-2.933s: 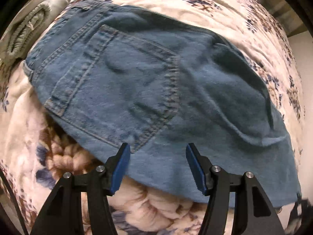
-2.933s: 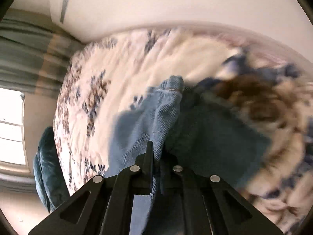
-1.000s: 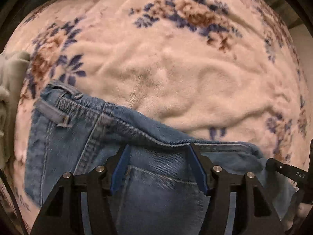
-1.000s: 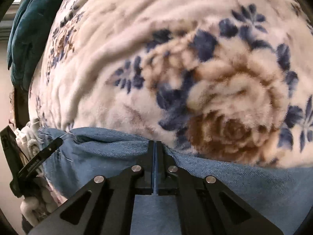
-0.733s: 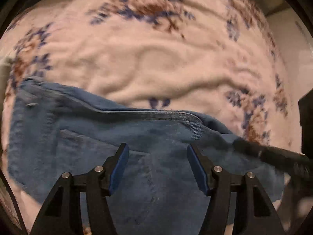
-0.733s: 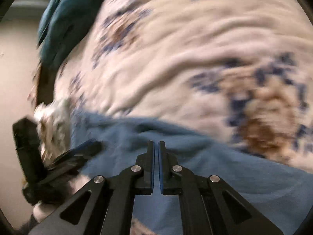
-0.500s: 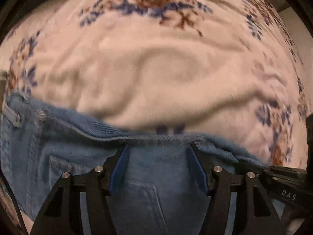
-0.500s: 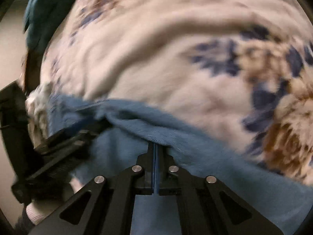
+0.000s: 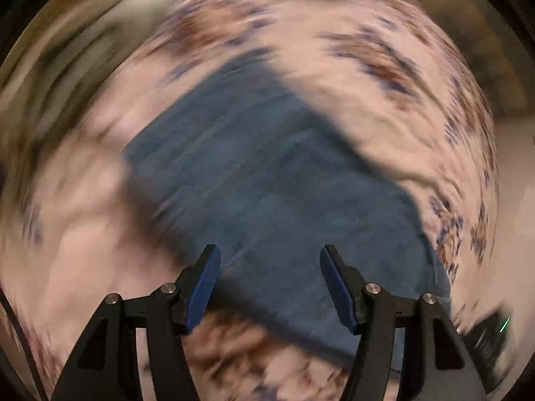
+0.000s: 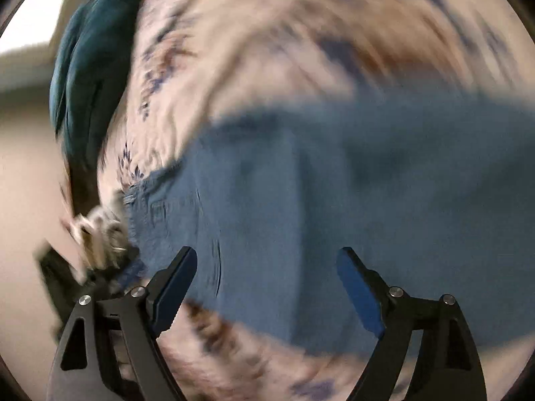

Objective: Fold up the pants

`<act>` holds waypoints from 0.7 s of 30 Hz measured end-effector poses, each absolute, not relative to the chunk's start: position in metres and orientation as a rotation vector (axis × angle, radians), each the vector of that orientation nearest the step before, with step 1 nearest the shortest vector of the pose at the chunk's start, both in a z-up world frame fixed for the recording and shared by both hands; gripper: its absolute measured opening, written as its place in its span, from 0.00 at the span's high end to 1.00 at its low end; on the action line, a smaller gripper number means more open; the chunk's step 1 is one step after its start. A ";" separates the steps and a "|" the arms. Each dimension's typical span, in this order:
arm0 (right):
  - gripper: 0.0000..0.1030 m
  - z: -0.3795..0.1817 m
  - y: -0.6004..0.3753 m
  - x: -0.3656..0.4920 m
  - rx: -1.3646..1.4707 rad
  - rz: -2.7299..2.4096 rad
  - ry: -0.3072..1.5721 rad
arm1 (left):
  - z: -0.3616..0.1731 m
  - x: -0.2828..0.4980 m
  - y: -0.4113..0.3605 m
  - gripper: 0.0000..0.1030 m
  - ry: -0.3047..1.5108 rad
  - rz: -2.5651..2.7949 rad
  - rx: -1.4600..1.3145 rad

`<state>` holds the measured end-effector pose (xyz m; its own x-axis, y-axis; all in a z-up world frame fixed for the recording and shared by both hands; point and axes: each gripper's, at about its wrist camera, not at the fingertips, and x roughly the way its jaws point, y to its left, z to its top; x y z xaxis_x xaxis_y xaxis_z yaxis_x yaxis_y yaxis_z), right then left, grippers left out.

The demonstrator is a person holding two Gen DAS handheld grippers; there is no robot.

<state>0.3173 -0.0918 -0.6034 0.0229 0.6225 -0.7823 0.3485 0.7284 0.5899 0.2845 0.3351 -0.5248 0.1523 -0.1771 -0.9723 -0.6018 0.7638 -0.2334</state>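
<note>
A floral fleece blanket (image 10: 254,43) spreads under me, with a dark teal cushion (image 10: 83,83) at its ten o'clock edge.

Bed: covered by a cream floral blanket (image 10: 301,16) (both views blurred)
Cushion: dark teal (image 10: 87,77), at the bed's edge
Light: bright window glow (image 10: 30,16), upper left

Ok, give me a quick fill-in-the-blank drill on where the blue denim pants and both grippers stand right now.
1. The blue denim pants lie on a floral ____.
2. The right gripper, whose jaws have just been opening, grips ____.
3. The left gripper stands ____ above the pants.
4. Beside the blanket lies a ____-coloured cloth.

Missing: blanket; nothing; open; teal
</note>
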 end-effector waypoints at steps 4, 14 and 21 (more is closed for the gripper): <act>0.19 -0.625 -0.096 0.232 1.102 0.076 1.593 | -0.546 0.244 0.370 0.42 1.422 0.441 -0.916; 0.39 -0.667 -0.107 0.210 1.302 -0.008 1.383 | -0.552 0.289 0.414 0.51 1.274 0.480 -0.932; 0.89 -0.663 -0.116 0.184 1.273 -0.097 1.356 | -0.545 0.301 0.403 0.73 1.266 0.532 -0.701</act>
